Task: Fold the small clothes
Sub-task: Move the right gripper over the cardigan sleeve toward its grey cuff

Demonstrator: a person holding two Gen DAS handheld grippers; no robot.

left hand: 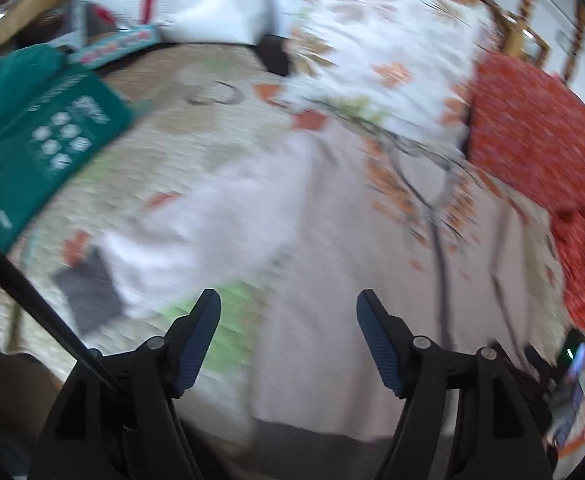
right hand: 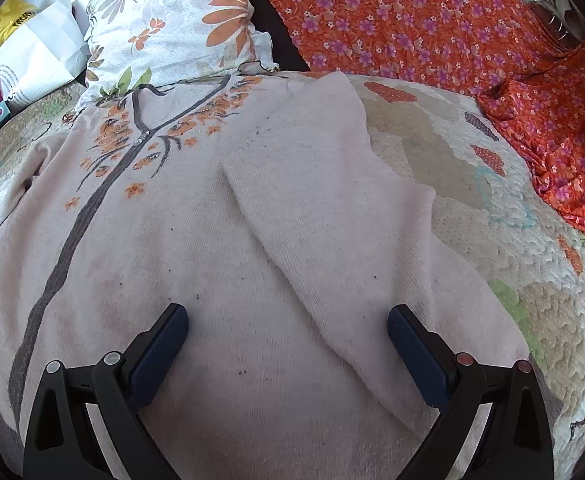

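Right wrist view shows the right gripper with jaws spread wide and nothing between them, hovering over a pale pink knitted sweater with grey zip trim and orange flower embroidery. It lies flat on a quilted patchwork bedspread, one sleeve already laid diagonally across the body. Left wrist view, badly blurred, shows the left gripper also parted and empty above the same garment. The knit looks soft, light and floppy, likely to sag and stretch; hems, cuffs or a shoulder seam seem the best holds. A floral pillow and orange flowered cloth lie beyond.
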